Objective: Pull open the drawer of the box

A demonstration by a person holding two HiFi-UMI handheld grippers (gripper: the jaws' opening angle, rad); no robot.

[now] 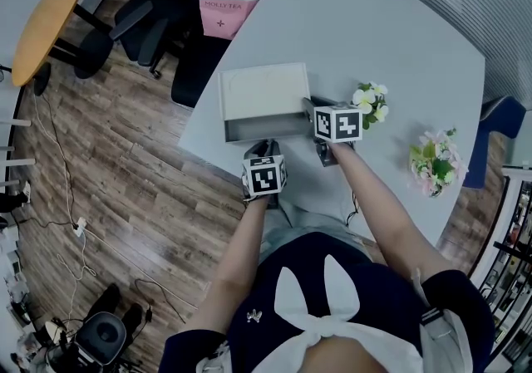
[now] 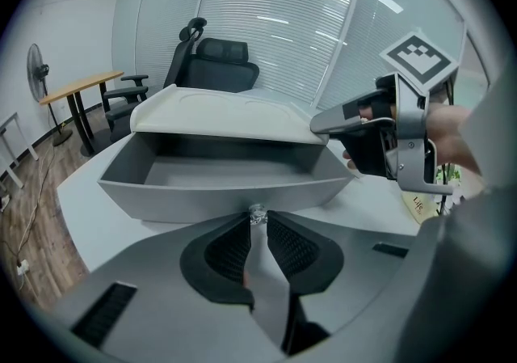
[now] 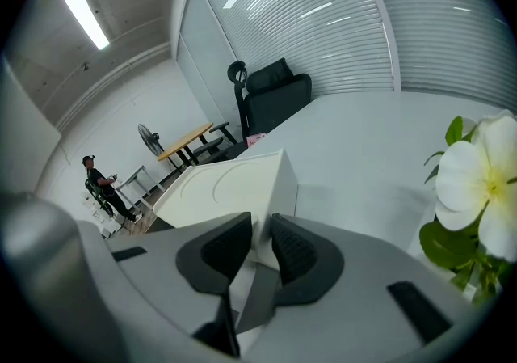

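Cream-white rectangular box (image 1: 263, 89) sits near the front edge of the pale grey table (image 1: 399, 39), close to the person. Its shallow grey drawer (image 2: 218, 179) is slid well out toward the person, and you can see right into it; nothing inside as far as I can tell.

Left gripper (image 2: 258, 222) is clamped down on the small clear knob (image 2: 258, 213) at the middle of the drawer front. The pads are nearly together, with the knob pinched at their tips.

Right gripper (image 3: 259, 237) is over on the box's right side, with its jaws closed on the near right corner of the box body so the white edge runs between the pads.

White flowers with green leaves (image 3: 483, 185) stand just to the right of that gripper.
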